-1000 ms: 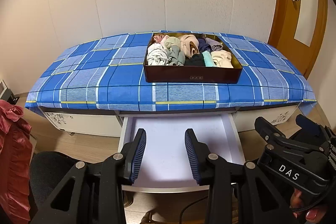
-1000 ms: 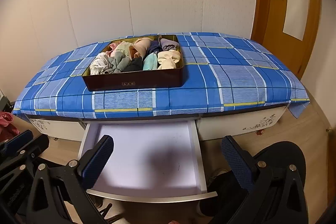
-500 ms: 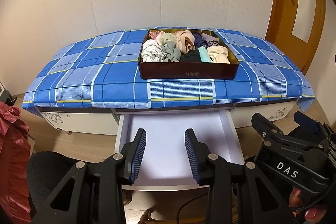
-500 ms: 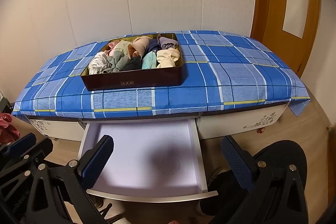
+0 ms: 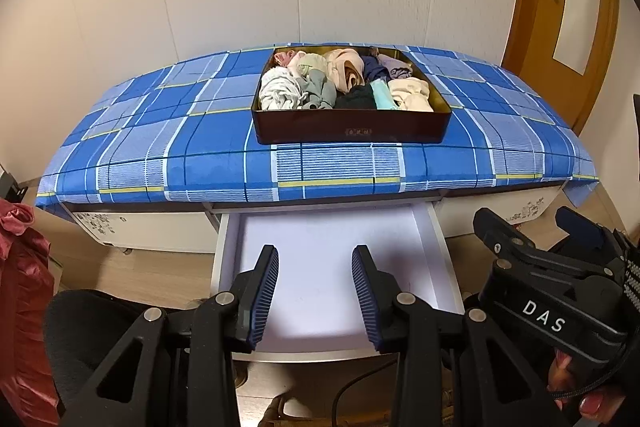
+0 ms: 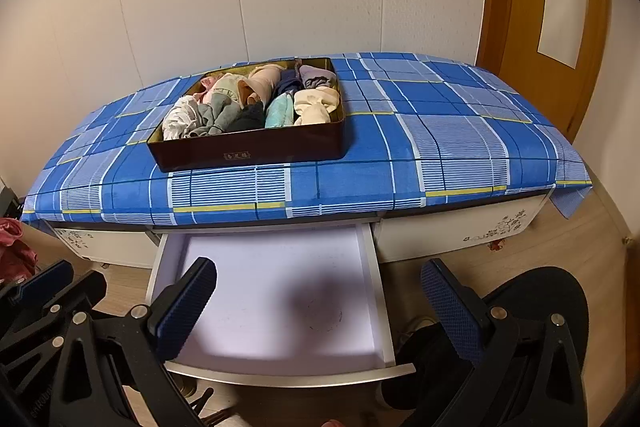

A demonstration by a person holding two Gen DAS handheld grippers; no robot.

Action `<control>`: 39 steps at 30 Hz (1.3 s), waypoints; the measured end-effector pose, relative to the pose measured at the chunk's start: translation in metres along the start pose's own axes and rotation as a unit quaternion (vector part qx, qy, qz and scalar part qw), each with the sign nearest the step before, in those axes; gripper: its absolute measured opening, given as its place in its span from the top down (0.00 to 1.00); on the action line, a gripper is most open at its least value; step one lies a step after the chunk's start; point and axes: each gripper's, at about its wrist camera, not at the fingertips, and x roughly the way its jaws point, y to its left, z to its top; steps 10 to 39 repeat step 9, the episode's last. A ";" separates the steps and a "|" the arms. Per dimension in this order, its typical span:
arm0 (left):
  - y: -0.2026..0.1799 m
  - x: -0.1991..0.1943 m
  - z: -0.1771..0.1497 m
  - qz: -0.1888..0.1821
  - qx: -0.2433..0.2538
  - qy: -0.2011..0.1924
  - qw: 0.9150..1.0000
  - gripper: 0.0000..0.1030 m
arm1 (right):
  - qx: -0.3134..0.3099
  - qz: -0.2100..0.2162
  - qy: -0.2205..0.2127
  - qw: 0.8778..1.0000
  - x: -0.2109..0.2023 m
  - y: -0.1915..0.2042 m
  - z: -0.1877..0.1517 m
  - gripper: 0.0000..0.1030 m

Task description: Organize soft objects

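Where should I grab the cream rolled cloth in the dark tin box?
Take the cream rolled cloth across its raised top bulge, coming straight down from above. It lies in the near right corner of the dark tin box, walled on two sides, with a mint roll beside it.

Glossy dark box [image 5: 352,133], woven plaid cloth [image 5: 160,131], smooth white drawer [image 6: 272,291]
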 end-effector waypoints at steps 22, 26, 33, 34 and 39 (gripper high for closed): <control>0.000 0.016 0.002 0.012 0.000 0.013 1.000 0.63 | 0.011 0.004 0.022 1.000 0.021 -0.006 0.004 0.00; 0.000 0.016 0.002 0.012 0.000 0.013 1.000 0.63 | 0.011 0.004 0.022 1.000 0.021 -0.006 0.004 0.00; 0.000 0.016 0.002 0.012 0.000 0.013 1.000 0.63 | 0.011 0.004 0.022 1.000 0.021 -0.006 0.004 0.00; 0.000 0.016 0.002 0.012 0.000 0.013 1.000 0.63 | 0.011 0.004 0.022 1.000 0.021 -0.006 0.004 0.00; 0.000 0.016 0.002 0.012 0.000 0.013 1.000 0.63 | 0.011 0.004 0.022 1.000 0.021 -0.006 0.004 0.00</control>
